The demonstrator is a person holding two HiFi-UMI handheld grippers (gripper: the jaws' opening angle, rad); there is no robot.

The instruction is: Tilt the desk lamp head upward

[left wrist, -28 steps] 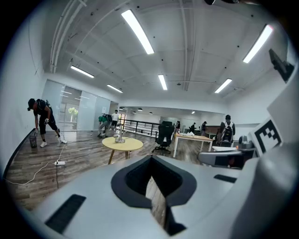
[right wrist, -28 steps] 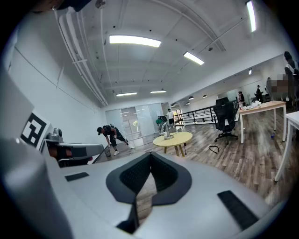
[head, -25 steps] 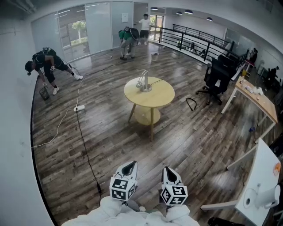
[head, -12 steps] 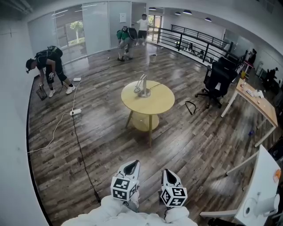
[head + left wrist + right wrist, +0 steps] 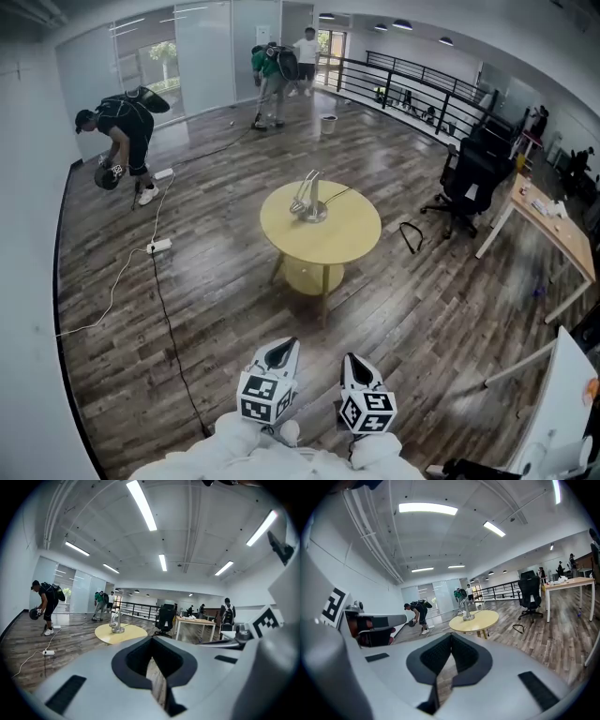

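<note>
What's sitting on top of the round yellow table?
Only a silver desk lamp and its cord are on the round table. The tabletop hides most of the lower shelf underneath.

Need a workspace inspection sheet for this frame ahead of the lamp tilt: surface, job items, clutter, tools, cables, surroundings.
Surface: round yellow table on a wood floor; top bare apart from the lamp.
Job's things: desk lamp stands just off the tabletop's centre, untouched.
Clutter: nothing seen on the table.
Tools: left tool and right tool both shut, empty, well short of the table.
Cables: lamp cord runs off the table's far edge; black cable and white cable lie on the floor from a power strip.
Surroundings: office chair, wooden desk, a person bending at left.
</note>
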